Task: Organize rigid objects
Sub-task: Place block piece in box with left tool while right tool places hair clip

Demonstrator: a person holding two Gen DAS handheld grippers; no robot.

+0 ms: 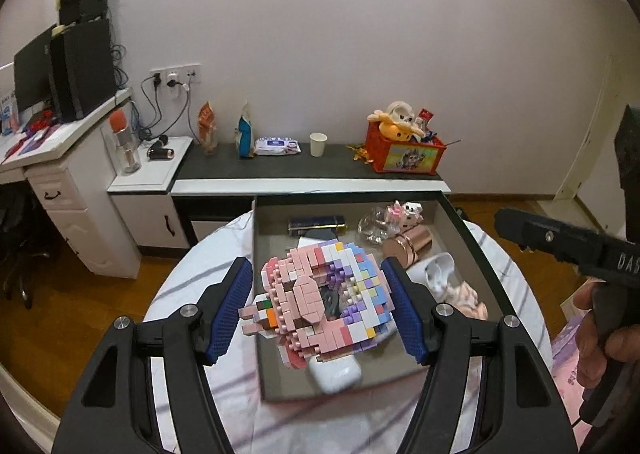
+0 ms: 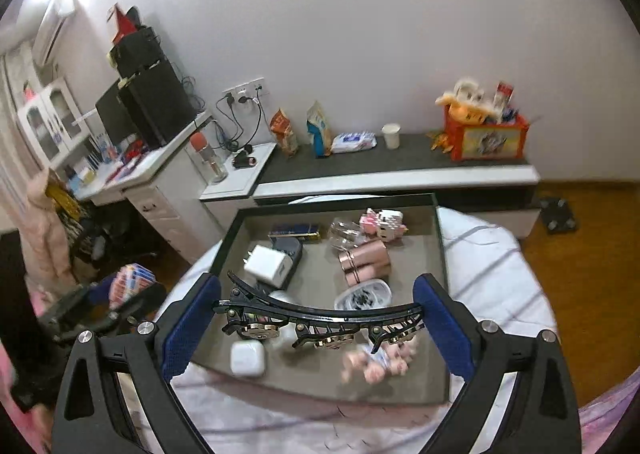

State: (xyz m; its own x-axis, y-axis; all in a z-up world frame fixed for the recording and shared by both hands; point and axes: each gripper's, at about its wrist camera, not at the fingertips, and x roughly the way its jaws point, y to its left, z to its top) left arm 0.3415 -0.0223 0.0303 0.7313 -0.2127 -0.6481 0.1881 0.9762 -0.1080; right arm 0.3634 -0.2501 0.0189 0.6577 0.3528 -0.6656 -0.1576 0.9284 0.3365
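Observation:
My left gripper (image 1: 320,306) is shut on a pink, white and purple brick-built figure (image 1: 320,302) and holds it above the grey tray (image 1: 474,238). My right gripper (image 2: 318,318) is shut on a long black hair clip with gold discs (image 2: 320,320), held crosswise over the tray (image 2: 439,238). In the tray lie a white charger (image 2: 266,265), a white earbud case (image 2: 247,358), rose-gold tubes (image 2: 364,260), a small pink brick figure (image 2: 382,224), a blue lighter (image 2: 294,232) and a pink hair tie (image 2: 380,364).
The tray rests on a round table with a white striped cloth (image 2: 492,274). Behind it is a low dark-topped bench (image 1: 280,166) with snack bags, wipes, a paper cup and a red toy crate (image 1: 404,154). A white desk (image 1: 60,142) stands at the left.

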